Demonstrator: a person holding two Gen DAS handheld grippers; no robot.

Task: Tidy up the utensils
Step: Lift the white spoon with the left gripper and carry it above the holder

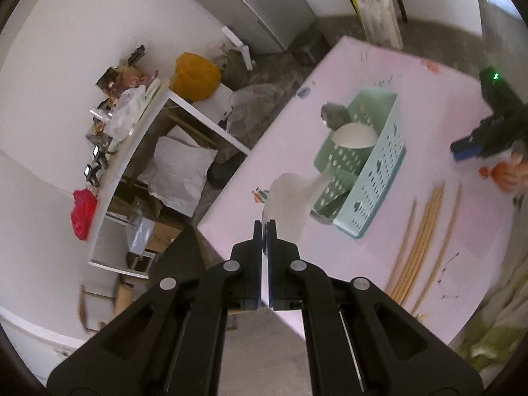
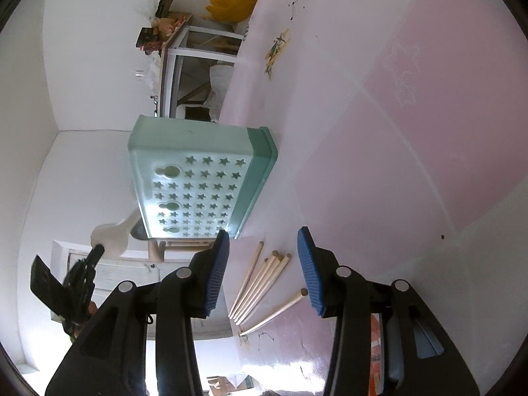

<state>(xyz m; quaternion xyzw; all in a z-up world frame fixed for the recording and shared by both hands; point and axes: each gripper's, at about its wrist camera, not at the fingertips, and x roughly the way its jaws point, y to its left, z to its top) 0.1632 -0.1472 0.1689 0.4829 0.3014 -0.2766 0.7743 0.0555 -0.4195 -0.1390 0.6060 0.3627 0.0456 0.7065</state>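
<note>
No writing is legible. The left gripper [image 1: 264, 227] is clamped on a white spoon [image 1: 290, 194] above the table's [image 1: 363, 247] edge, beside the basket [image 1: 373, 168]. The right gripper [image 2: 264, 264], jaws apart, hovers over chopsticks [image 2: 260, 283].

Legible text: none that I can read | cardboard box [image 1: 376, 6] beyond the pink table [image 1: 429, 151]: printed label too blurred | table prints: small pictures only, no words | basket [image 2: 198, 181]: star cut-outs, no lettering
</note>
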